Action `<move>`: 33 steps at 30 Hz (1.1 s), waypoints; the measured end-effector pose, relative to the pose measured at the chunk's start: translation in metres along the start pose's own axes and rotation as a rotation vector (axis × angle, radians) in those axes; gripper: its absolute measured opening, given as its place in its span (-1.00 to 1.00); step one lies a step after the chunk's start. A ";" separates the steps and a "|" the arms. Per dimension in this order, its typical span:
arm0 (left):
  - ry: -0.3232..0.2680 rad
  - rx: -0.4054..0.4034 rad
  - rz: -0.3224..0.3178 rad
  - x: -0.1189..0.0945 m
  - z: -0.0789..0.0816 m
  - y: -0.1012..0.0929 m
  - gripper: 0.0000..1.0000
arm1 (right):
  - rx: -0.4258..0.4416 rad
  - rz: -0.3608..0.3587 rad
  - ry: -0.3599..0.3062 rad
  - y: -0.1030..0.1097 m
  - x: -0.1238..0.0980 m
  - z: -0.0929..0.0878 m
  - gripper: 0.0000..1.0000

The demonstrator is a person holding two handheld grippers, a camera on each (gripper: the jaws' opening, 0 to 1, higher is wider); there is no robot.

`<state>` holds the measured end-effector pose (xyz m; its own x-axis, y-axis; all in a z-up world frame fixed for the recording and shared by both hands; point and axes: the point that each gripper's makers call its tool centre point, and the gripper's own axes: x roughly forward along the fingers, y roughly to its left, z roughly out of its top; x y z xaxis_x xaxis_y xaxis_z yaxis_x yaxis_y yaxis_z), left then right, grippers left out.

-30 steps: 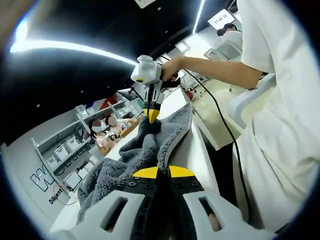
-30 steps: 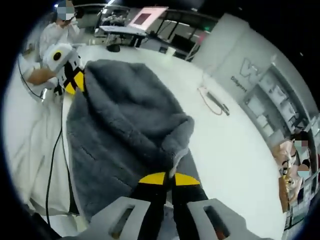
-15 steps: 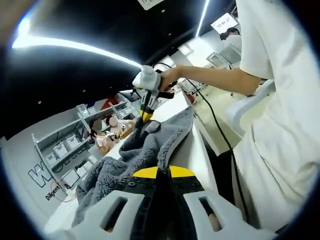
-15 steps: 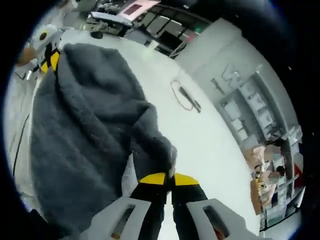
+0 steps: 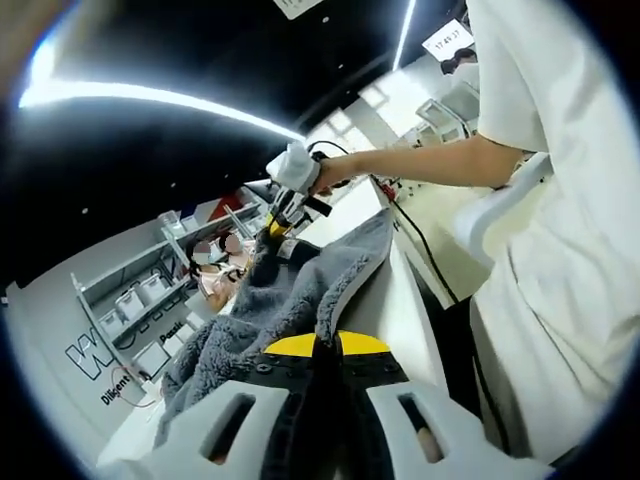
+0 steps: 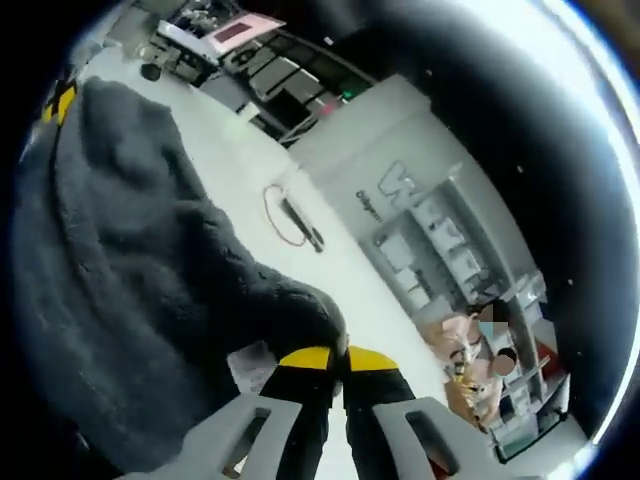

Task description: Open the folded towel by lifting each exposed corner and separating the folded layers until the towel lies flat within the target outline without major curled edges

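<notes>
We see the grey towel (image 5: pixel 285 300) lifted above the white table (image 5: pixel 385 300), stretched between our two grippers. The left gripper (image 5: pixel 327 345) and right gripper (image 6: pixel 338 355) each have their jaws pinched on a towel edge.

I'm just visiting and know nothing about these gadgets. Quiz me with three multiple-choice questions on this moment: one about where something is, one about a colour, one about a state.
1. Where does the red cable loop lie?
A. on the white table, beside the towel
B. on top of the towel
C. in the person's hand

2. What colour is the towel?
A. white
B. grey
C. red

3. How are the left gripper and right gripper?
A. both wide open
B. both shut on towel
C. one open, one shut

Answers: 1 A, the loop rests on bare table apart from the cloth. 2 B, its fluffy pile is dark grey. 3 B, each pair of yellow-tipped jaws pinches towel fabric.
</notes>
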<state>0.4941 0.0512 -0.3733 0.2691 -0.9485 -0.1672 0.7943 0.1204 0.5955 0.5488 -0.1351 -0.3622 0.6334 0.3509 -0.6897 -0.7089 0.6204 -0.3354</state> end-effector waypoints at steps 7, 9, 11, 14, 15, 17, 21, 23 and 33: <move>-0.008 0.016 0.005 0.000 0.002 -0.001 -0.89 | -0.018 -0.021 -0.026 -0.005 0.003 0.009 -1.00; -0.009 0.022 0.006 0.000 0.002 -0.001 -0.89 | -0.025 -0.020 -0.033 -0.005 0.004 0.010 -0.94; -0.007 0.037 0.010 -0.001 0.002 -0.002 -0.89 | -0.056 -0.071 0.022 -0.019 0.002 -0.004 -0.57; -0.016 0.033 0.007 -0.002 0.002 -0.002 -0.89 | -0.139 -0.116 -0.066 -0.040 0.000 0.004 0.20; -0.017 0.022 0.007 -0.003 0.002 -0.002 -0.89 | -0.139 -0.121 -0.062 -0.041 0.001 0.002 0.31; -0.018 0.016 0.008 -0.003 0.002 -0.002 -0.88 | -0.111 -0.201 0.031 -0.061 -0.001 -0.014 0.33; -0.024 0.029 0.016 -0.004 0.002 -0.003 -0.87 | -0.128 -0.264 0.042 -0.081 -0.001 -0.018 0.45; -0.030 0.005 0.017 -0.003 0.002 -0.001 -0.88 | -0.167 -0.344 0.015 -0.101 -0.003 -0.013 0.47; -0.021 0.036 0.053 -0.005 -0.002 0.003 -0.88 | -0.211 -0.627 -0.145 -0.170 -0.011 0.002 0.34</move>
<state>0.4961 0.0572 -0.3716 0.2986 -0.9470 -0.1182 0.7591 0.1607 0.6308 0.6628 -0.2436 -0.2963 0.9694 0.0687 -0.2356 -0.2297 0.5918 -0.7727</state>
